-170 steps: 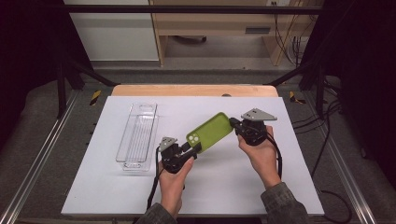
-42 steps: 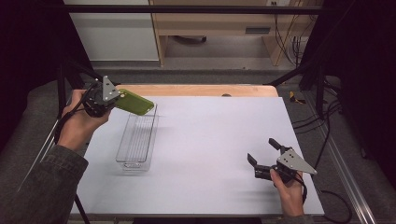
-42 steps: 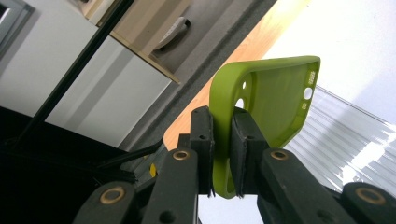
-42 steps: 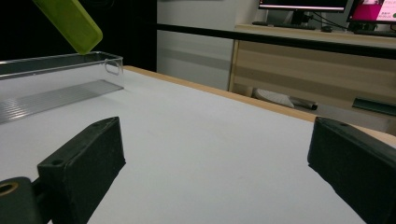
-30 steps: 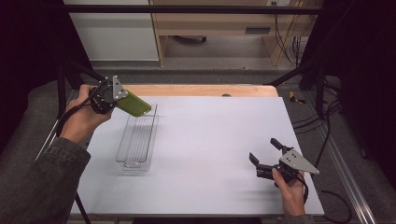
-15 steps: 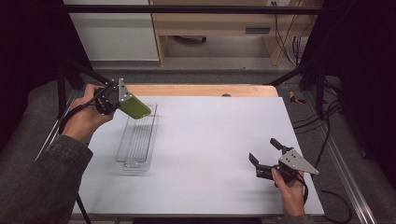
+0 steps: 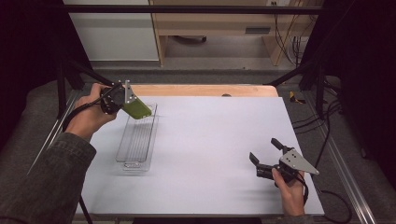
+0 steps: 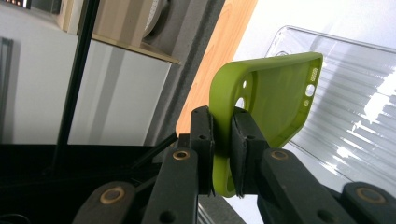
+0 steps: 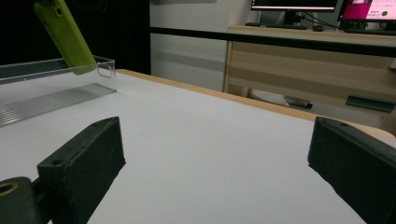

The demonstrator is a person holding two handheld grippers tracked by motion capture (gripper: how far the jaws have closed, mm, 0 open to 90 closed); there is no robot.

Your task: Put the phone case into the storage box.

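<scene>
A lime-green phone case (image 7: 137, 109) (image 8: 266, 98) (image 9: 65, 37) hangs tilted over the far end of a clear plastic tray (image 7: 137, 138) (image 8: 355, 107) (image 9: 46, 95). My left gripper (image 7: 126, 99) (image 8: 223, 154) is shut on the case's edge, held at the table's far left. Near the front right of the white table top (image 7: 210, 140), my right gripper (image 7: 265, 150) (image 9: 210, 158) stands open with nothing between its jaws, low over the surface.
The tray is long and ribbed, lying lengthwise on the left half of the table. A wooden strip (image 7: 201, 90) runs along the far edge. Black frame bars and cables (image 7: 322, 121) stand to the right. A desk with a monitor (image 9: 294, 5) sits beyond.
The left hand has carried the green case a little to the right and down, from the far-left corner to above the tray's far end. The right gripper has stayed where it was.
</scene>
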